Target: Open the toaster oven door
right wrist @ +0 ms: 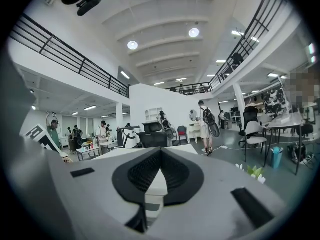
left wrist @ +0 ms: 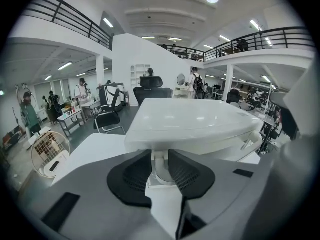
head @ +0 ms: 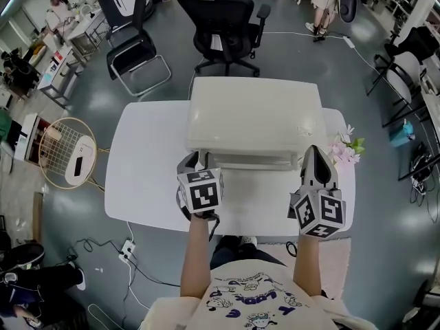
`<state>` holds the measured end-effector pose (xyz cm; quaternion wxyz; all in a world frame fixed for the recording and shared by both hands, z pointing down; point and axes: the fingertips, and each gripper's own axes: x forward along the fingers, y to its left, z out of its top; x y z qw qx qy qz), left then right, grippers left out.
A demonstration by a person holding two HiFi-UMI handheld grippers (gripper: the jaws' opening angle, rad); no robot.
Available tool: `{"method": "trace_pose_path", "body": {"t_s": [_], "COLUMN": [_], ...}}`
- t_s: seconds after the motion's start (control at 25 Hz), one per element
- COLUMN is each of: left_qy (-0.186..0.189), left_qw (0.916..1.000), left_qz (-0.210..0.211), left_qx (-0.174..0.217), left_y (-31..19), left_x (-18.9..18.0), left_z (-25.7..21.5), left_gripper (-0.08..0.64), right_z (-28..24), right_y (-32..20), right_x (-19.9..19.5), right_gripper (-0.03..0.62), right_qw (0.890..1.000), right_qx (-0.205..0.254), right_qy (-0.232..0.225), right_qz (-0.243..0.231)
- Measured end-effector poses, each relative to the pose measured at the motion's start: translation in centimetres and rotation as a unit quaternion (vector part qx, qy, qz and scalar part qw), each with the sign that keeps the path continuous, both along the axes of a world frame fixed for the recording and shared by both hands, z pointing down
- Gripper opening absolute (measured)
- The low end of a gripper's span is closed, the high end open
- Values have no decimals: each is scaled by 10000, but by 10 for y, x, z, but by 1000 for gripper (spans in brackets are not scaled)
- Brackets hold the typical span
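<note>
1. The cream toaster oven point(head: 254, 115) sits at the middle of the white table point(head: 144, 170), its front facing the person and its door closed.
2. The left gripper point(head: 196, 161) is in at the oven's front left, angled down onto the door handle point(left wrist: 160, 173).
3. Its jaws are partly closed around the handle's white post, and the black pads point(left wrist: 134, 176) press on it from both sides.
4. The right gripper point(head: 314, 151) hovers by the oven's front right corner, just beside the flowers point(head: 347, 146).
5. Its jaws are pinched together with nothing in them.
</note>
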<state>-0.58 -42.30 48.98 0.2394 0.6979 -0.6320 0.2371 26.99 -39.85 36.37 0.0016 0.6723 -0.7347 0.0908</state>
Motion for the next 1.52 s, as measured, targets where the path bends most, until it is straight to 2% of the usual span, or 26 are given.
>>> {"method": "trace_pose_path", "body": {"t_s": [0.16, 0.76, 1.16, 1.52], "left_qy": [-33, -69, -164, -250], "left_qw": [10000, 9997, 9991, 9988], "left_qz": [-77, -184, -274, -356], "left_qx": [27, 166, 293, 227], "left_y": [-1, 10, 34, 62], "left_x": [1, 2, 1, -1], "left_z": [2, 3, 8, 17], "left_gripper": [85, 81, 80, 80], "right_z": [-1, 1, 10, 17], "right_y": [1, 16, 34, 53], "right_x": [1, 11, 8, 3], "right_gripper": [-4, -4, -5, -5], "right_qw": [10000, 9999, 9994, 9985], "right_qx": [12, -47, -101, -174], "right_qy": [10, 5, -17, -23], "right_qz": [-30, -122, -343, -511]}}
